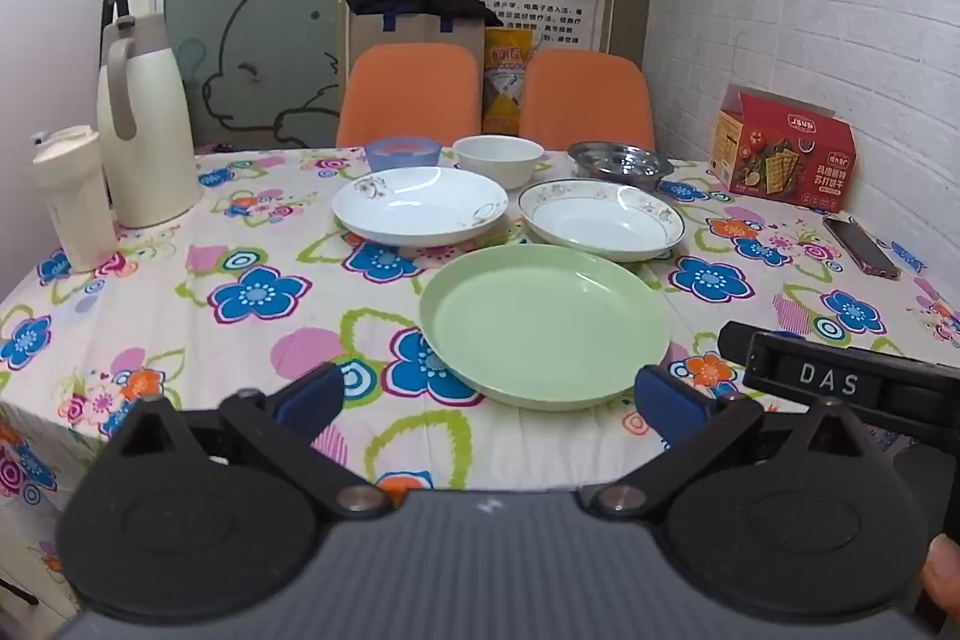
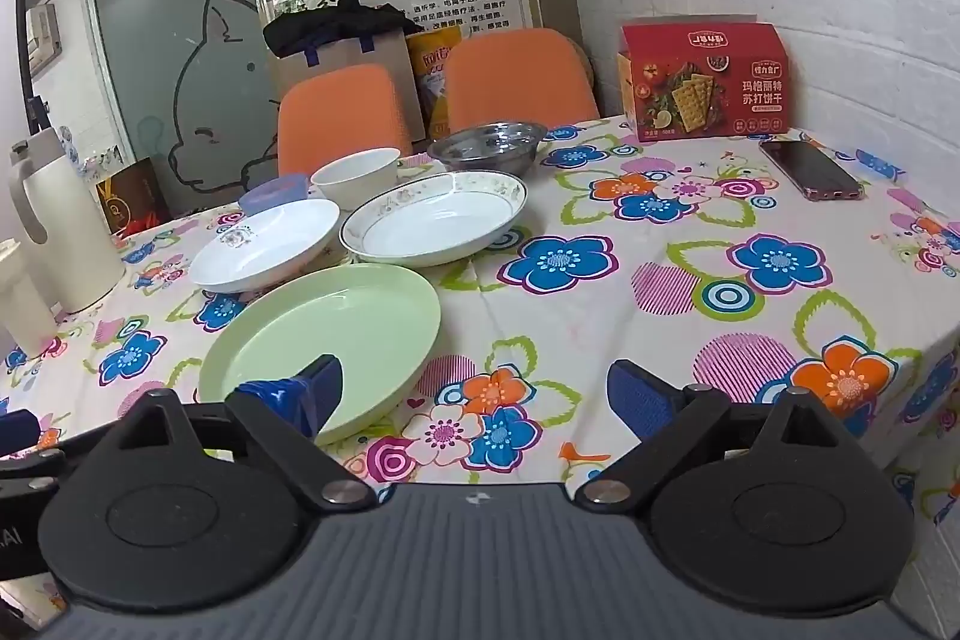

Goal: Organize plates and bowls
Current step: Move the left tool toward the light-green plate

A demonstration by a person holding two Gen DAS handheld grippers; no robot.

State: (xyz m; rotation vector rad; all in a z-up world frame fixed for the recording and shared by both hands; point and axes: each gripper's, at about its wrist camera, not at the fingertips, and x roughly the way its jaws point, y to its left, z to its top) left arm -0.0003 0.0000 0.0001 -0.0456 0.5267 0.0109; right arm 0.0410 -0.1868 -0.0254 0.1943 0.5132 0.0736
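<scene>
Left gripper (image 1: 489,394): jaws spread wide, nothing btwn them; hovers over near table edge, angled down, green plate's near rim just ahead of the blue pads (image 1: 663,391).
Right gripper (image 2: 474,391): jaws wide apart, empty; hangs over bare floral cloth to the right of the green plate. Left pad overlaps plate's near rim in right wrist view; contact can't be told.
Green plate (image 1: 543,322): nearest dish, flat on tablecloth (image 1: 240,244), empty.
White plate w/ flower print (image 1: 420,211): behind green plate, to the left; empty.
Gold-rimmed white plate (image 1: 602,219): behind green plate, to the right, just beside the other white plate; its near rim close to green plate's far rim.
Blue bowl (image 1: 402,154): back row, left.
White bowl (image 1: 498,158): back row, middle, just behind the two white plates.
Steel bowl (image 1: 620,162): back row, right, behind gold-rimmed plate.
Thermos jug (image 1: 144,124) + cream tumbler (image 1: 69,196): left side of table, well apart from dishes.
Cracker box (image 2: 705,82): red, far right corner by brick wall.
Phone (image 2: 810,169): face up, near the box.
Orange chairs (image 1: 414,91): two, behind the table.
Person: fingertip (image 1: 942,571) at lower right edge of left wrist view.
</scene>
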